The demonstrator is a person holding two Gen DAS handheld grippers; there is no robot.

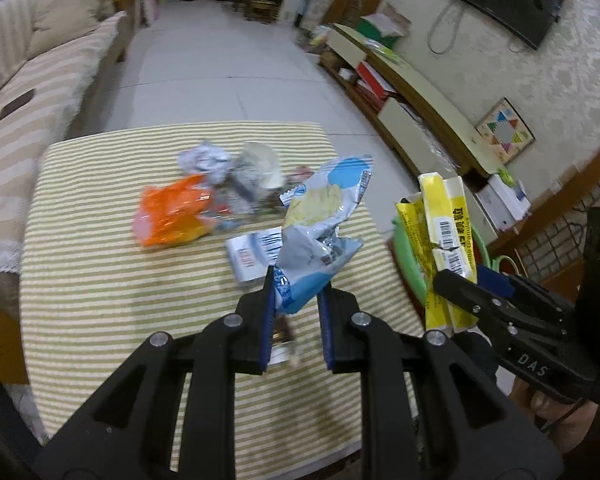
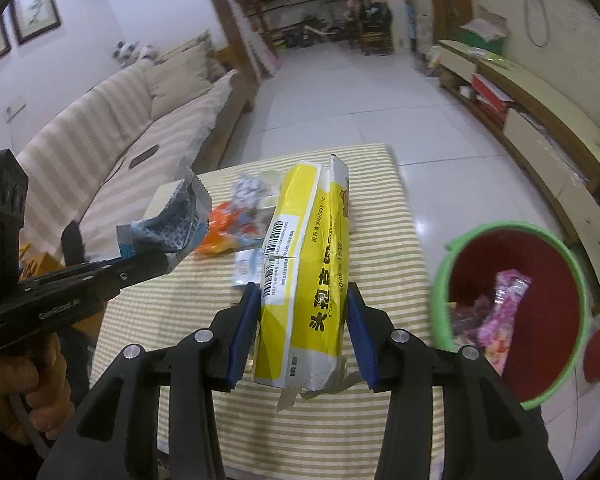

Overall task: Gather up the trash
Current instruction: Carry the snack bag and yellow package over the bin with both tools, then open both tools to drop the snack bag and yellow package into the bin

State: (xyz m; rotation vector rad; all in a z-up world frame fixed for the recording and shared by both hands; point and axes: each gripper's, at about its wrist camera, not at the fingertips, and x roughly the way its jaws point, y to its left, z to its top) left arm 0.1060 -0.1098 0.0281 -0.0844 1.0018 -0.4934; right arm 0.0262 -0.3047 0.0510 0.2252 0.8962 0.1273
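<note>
My left gripper (image 1: 296,286) is shut on a crumpled blue and white snack bag (image 1: 320,216), held above the striped table (image 1: 100,280). That bag (image 2: 172,220) and the left gripper (image 2: 148,266) also show at the left of the right wrist view. My right gripper (image 2: 302,292) is shut on a flattened yellow and white box (image 2: 304,264), held up over the table's right side. The box (image 1: 448,240) and right gripper (image 1: 460,280) appear at the right of the left wrist view. A green-rimmed red bin (image 2: 516,320) stands on the floor to the right, with pink wrappers inside.
More trash lies on the table: an orange wrapper (image 1: 172,212), a crumpled paper ball (image 1: 204,158), a white cup (image 1: 264,164) and a white packet (image 1: 248,256). A striped sofa (image 1: 28,92) runs along the left. A low TV cabinet (image 1: 412,92) lines the right wall.
</note>
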